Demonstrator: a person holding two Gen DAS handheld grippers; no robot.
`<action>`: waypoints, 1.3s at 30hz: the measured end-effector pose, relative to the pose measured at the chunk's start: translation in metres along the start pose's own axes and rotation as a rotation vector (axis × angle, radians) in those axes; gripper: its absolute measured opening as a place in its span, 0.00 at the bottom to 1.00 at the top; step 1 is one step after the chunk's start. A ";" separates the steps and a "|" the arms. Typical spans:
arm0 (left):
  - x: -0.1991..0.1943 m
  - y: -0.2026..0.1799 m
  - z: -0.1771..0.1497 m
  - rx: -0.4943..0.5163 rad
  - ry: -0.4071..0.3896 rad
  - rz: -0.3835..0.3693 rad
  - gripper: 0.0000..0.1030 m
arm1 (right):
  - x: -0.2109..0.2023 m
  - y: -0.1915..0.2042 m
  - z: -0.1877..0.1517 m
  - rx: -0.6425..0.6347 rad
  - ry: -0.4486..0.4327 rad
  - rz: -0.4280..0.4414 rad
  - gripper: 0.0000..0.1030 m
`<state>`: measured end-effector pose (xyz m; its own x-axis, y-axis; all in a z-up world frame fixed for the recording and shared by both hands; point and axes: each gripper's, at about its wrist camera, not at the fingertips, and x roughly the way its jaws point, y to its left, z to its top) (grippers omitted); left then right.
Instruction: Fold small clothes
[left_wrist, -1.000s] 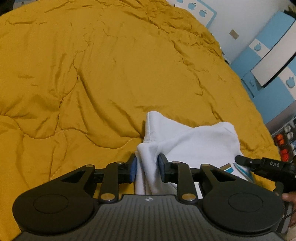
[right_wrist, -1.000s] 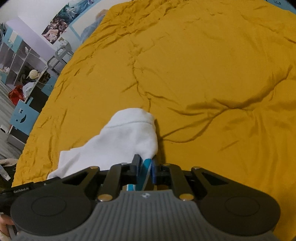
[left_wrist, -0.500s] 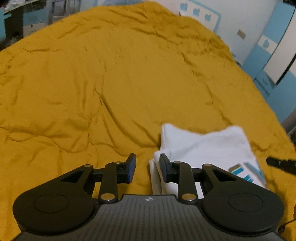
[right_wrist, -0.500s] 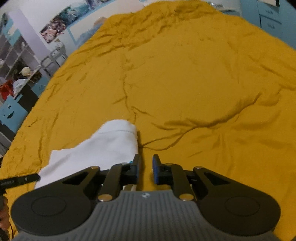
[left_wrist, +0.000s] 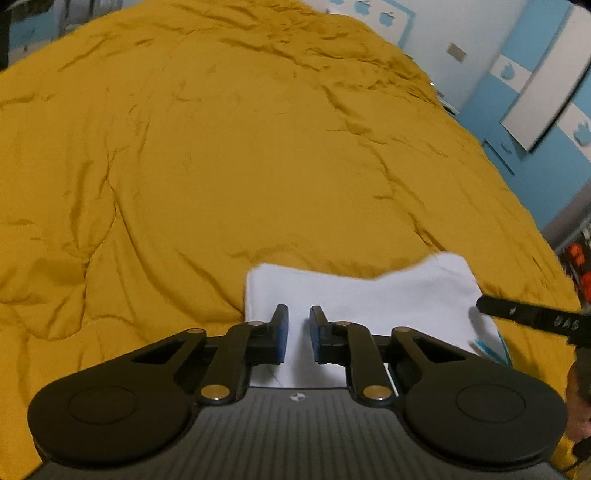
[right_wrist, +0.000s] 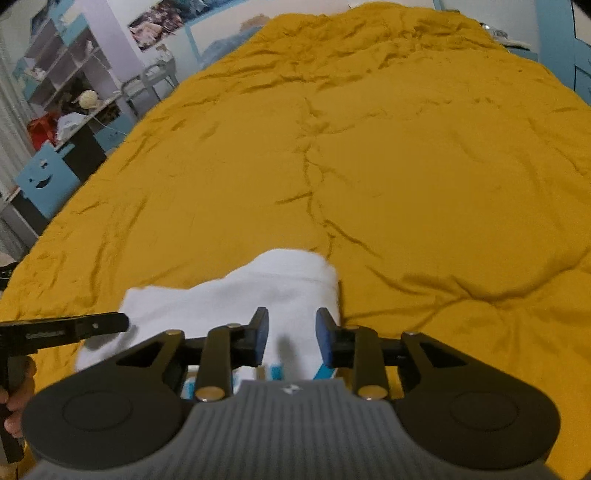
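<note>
A small white garment (left_wrist: 369, 295) with a blue-striped patch lies folded flat on the yellow quilt (left_wrist: 221, 147). My left gripper (left_wrist: 298, 325) is open and empty, just above the garment's near left part. The right gripper's finger shows at the right edge of the left wrist view (left_wrist: 532, 317). In the right wrist view the garment (right_wrist: 251, 291) lies in front of my right gripper (right_wrist: 291, 332), which is open and empty above its near right part. The left gripper's finger pokes in from the left (right_wrist: 74, 328).
The yellow quilt (right_wrist: 406, 147) covers the whole bed. Blue and white cabinets (left_wrist: 535, 92) stand beyond the bed's right side. Shelves and a blue box with a face (right_wrist: 44, 177) stand to the left of the bed.
Both grippers let go of the garment and opened. The garment dropped flat onto the quilt. Both grippers pulled back and rose a little.
</note>
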<state>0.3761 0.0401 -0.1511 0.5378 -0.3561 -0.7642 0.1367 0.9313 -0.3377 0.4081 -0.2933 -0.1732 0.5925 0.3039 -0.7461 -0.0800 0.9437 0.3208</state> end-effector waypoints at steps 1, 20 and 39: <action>0.004 0.002 0.003 -0.005 -0.002 0.012 0.18 | 0.009 -0.002 0.003 0.009 0.014 -0.007 0.24; -0.072 -0.049 -0.053 0.266 0.037 -0.034 0.18 | -0.054 0.037 -0.046 -0.162 0.051 -0.052 0.29; -0.117 -0.053 -0.093 0.317 0.004 -0.018 0.07 | -0.113 0.051 -0.112 -0.138 0.021 -0.019 0.28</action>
<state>0.2288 0.0248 -0.0950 0.5297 -0.3724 -0.7621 0.3992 0.9022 -0.1635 0.2473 -0.2645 -0.1380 0.5781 0.2868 -0.7639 -0.1792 0.9580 0.2241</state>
